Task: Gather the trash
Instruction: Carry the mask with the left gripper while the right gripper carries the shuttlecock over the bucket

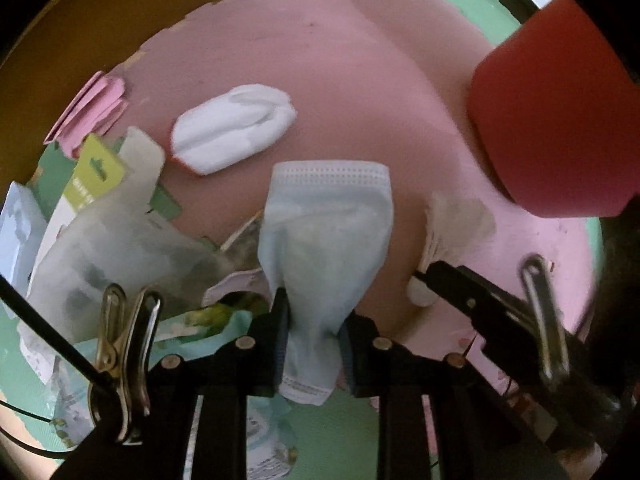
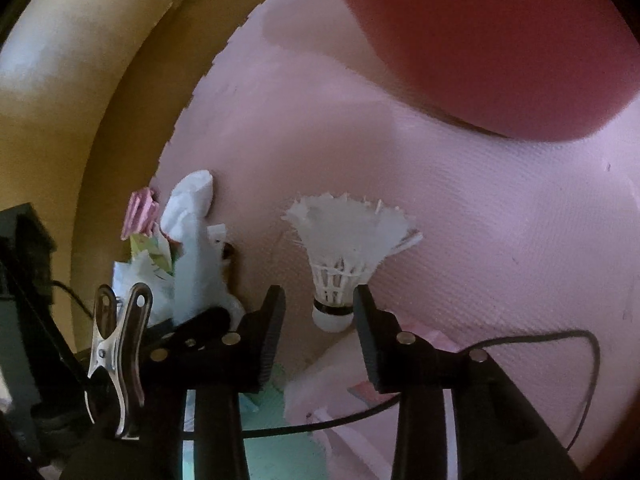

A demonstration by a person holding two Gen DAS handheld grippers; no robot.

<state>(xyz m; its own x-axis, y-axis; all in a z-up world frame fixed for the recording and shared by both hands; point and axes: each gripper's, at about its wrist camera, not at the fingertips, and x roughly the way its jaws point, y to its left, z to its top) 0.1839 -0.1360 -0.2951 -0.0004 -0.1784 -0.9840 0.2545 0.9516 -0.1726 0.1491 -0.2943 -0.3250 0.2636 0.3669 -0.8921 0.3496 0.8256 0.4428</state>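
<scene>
My left gripper [image 1: 316, 320] points straight down and is shut on a light blue face mask [image 1: 328, 220], which hangs pinched at its lower part above the pink mat [image 1: 340, 60]. A white feather shuttlecock [image 2: 344, 248] lies on the mat, its cork tip between the fingers of my right gripper [image 2: 319, 296]. Those jaws stand open; the cork rests close against the right finger and the left finger is clear of it. The left wrist view shows the shuttlecock [image 1: 452, 232] to the right of the mask. A crumpled white tissue [image 1: 232, 128] lies farther out.
A red bin [image 1: 552, 112] stands at the right on the mat, also large at the top of the right wrist view [image 2: 480, 40]. Torn packaging [image 1: 100, 220] and folded pink paper [image 1: 92, 112] are piled at the left. A black cable [image 2: 520, 344] loops by the right gripper.
</scene>
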